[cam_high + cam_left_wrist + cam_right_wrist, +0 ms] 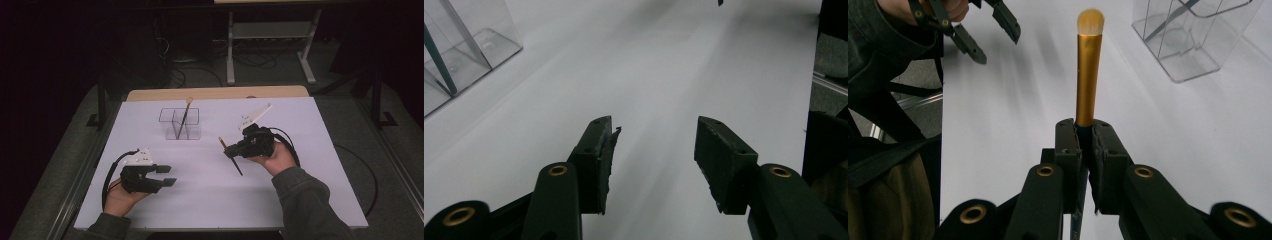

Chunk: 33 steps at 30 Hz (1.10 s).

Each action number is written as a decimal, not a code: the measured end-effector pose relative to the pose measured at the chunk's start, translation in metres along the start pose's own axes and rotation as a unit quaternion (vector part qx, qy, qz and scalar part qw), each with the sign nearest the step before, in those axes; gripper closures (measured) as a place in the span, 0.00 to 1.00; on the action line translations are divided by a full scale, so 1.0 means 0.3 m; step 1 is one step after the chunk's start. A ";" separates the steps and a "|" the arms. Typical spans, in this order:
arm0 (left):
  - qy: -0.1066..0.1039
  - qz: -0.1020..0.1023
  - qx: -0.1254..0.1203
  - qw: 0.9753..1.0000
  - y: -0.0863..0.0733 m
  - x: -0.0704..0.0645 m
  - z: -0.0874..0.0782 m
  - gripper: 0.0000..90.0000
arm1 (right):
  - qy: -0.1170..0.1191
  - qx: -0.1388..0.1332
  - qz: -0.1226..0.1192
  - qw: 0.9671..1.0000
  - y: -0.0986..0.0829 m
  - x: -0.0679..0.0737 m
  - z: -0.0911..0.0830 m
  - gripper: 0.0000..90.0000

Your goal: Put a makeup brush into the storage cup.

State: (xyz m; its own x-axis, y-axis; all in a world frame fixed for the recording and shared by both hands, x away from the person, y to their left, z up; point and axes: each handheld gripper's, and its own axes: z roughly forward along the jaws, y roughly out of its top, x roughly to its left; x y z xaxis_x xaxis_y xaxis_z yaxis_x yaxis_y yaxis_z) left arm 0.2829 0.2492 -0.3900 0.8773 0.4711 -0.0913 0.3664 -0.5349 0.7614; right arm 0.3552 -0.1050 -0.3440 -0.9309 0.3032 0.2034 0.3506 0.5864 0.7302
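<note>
My right gripper (233, 148) (1084, 131) is shut on a makeup brush (229, 153) with a gold ferrule (1086, 75) and pale bristle tip; its dark handle slants down toward the table. A clear plastic organizer (180, 123) (1193, 35) (469, 47) stands at the table's back middle with another brush (184, 116) leaning inside it. My left gripper (169, 175) (654, 145) rests at the front left, open with nothing between its jaws. In the right gripper view the left gripper (983, 30) appears at the top left.
The white table top (215, 195) is bare around the grippers. A wooden strip (215, 92) edges its far side. Beyond it, a metal frame (270, 40) and cables lie on the dark floor. Rails run along both sides of the table.
</note>
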 end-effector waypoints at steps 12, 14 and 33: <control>0.011 -0.002 -0.002 1.000 -0.016 0.022 -0.006 0.47 | -0.010 -0.009 -0.003 1.000 0.079 -0.029 0.016 0.92; 0.012 -0.002 -0.002 1.000 -0.017 0.023 -0.006 0.46 | -0.013 -0.010 -0.003 1.000 0.091 -0.035 0.019 0.92; 0.013 -0.011 -0.004 1.000 -0.028 0.031 -0.008 0.40 | -0.027 -0.027 0.010 0.999 0.212 -0.105 0.053 0.92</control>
State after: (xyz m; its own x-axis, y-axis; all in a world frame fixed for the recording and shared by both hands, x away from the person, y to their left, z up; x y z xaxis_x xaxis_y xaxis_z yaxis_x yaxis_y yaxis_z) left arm 0.2871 0.2598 -0.3956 0.8603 0.5013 -0.0922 0.3841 -0.5187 0.7638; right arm 0.4085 -0.0654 -0.3143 -0.9162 0.3558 0.1845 0.3622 0.5382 0.7610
